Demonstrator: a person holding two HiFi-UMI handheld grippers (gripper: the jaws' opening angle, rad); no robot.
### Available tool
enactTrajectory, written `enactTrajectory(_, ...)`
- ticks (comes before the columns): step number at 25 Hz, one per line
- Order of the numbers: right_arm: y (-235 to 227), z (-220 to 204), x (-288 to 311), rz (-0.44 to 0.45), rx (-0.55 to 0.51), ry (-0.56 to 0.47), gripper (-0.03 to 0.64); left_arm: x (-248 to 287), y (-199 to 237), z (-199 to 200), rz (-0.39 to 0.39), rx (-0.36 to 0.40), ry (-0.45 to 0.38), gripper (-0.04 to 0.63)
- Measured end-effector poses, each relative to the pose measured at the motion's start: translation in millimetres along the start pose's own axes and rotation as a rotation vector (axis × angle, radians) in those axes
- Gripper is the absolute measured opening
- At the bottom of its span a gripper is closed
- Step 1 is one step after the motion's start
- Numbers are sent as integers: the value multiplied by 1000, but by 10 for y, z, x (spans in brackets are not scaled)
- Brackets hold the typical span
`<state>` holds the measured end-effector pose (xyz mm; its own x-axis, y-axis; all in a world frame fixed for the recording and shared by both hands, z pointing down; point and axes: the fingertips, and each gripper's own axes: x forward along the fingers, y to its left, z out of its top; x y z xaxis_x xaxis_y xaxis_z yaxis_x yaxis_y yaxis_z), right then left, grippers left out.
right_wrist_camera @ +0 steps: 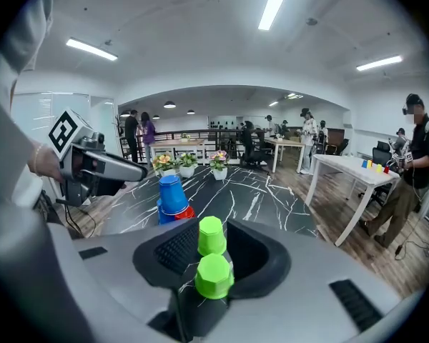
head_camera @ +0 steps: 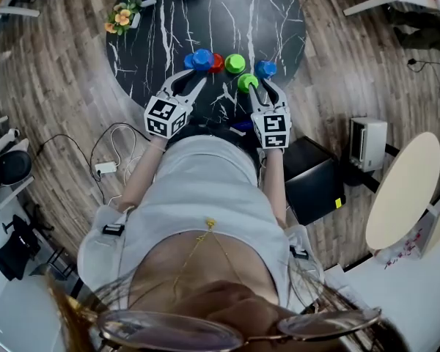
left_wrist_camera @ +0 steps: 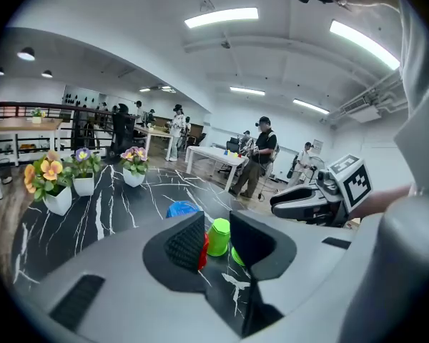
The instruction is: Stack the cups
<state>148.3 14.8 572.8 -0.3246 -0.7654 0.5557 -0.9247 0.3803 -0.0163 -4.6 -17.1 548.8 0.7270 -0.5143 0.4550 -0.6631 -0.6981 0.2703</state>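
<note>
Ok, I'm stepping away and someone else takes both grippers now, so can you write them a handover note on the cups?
Left gripper: jaws apart, nothing held, beside the blue stack.
Right gripper: jaws apart around the near green cup, not visibly clamping it.
Cups: on the black table; red cup right beside the blue stack; far green cup stands apart beyond the near one.
Done: one blue cup sits tilted on another.
To do: red cup and both green cups are unstacked.
</note>
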Motion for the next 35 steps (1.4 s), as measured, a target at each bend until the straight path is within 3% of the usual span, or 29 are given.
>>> enactTrajectory(2,-6,-39,29,-1,-4,18,135,-31,-29,11,-17,6,-11,73)
enactTrajectory(6,-26,-124,89,10,-6,52,149,-66,-80,3,-49,11,-6,37)
enactTrajectory(16,-14,-323,195,39,-34,147,176,-115,-184,-32,-94,58,7,34)
enactTrajectory(24,105,-501,311,148,-44,230,204,-118,-134,-41,-94,61,25,34)
enactTrajectory(31,52,-607,392,157,-139,312,224,-112,-126,-71,-96,67,41,34)
enactTrajectory(35,94,-697,466,204,-178,348,242,-109,-119,-80,-97,69,46,34)
